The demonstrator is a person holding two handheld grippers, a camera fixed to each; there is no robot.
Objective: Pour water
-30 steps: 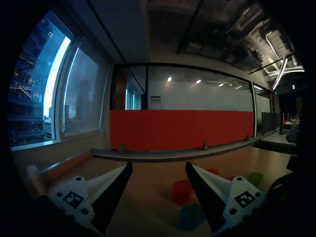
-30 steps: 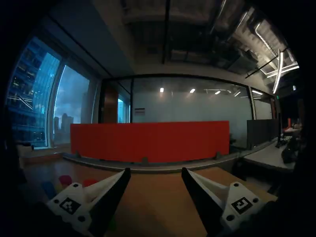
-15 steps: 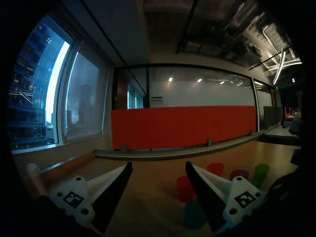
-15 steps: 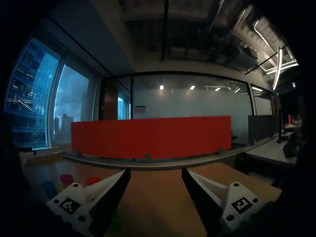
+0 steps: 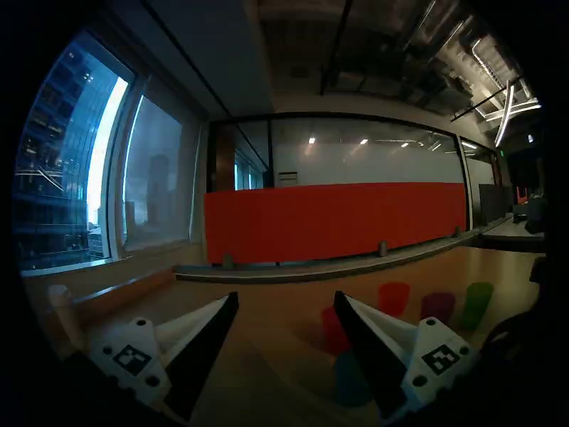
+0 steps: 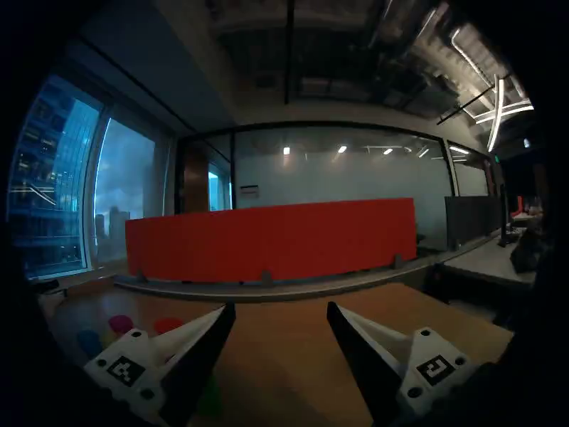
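Five cups (image 5: 393, 297) stand on the tabletop (image 5: 284, 334), partly behind one finger of the left tongs (image 5: 284, 299), short of the far edge and its red divider (image 5: 334, 220). Ahead of the right tongs (image 6: 279, 307) lies open wood, with the cups off toward the left edge. Both tongs gape wide, holding nothing.

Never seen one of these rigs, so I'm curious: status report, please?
Left gripper open, empty. Right gripper open, empty. Purple cup, green cup upright on table, untouched. Nothing blocking the way to them.
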